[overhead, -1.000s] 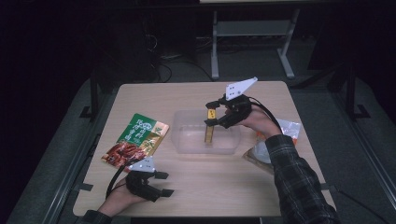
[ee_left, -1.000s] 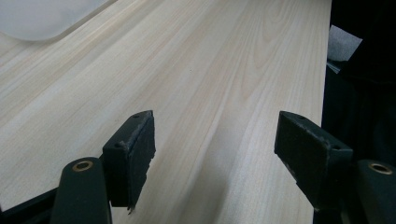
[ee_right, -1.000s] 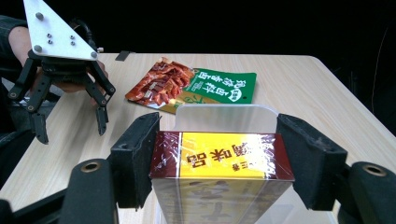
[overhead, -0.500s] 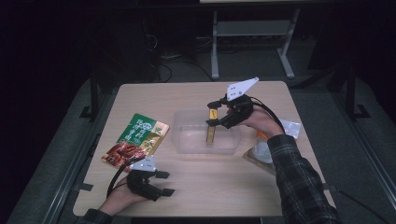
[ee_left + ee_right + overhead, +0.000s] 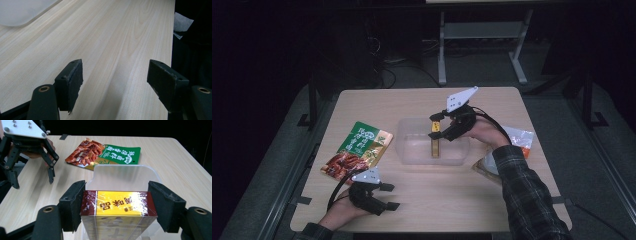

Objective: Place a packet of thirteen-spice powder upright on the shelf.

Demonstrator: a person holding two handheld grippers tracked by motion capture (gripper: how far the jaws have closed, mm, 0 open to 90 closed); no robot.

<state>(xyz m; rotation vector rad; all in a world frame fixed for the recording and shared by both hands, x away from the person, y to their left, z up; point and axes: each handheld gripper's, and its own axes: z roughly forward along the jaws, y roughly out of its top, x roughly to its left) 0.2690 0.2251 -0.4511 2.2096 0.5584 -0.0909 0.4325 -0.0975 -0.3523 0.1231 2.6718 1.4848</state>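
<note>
While the yellow and maroon box (image 5: pixel 119 206) stands upright inside the clear plastic tub (image 5: pixel 412 145) at mid-table, the right gripper (image 5: pixel 117 205) has its pads clamped on the box's two ends; left of the tub lies a green snack pouch (image 5: pixel 358 149); the left gripper (image 5: pixel 384 196) rests near the table's (image 5: pixel 387 102) front edge, jaws apart with nothing between them.
</note>
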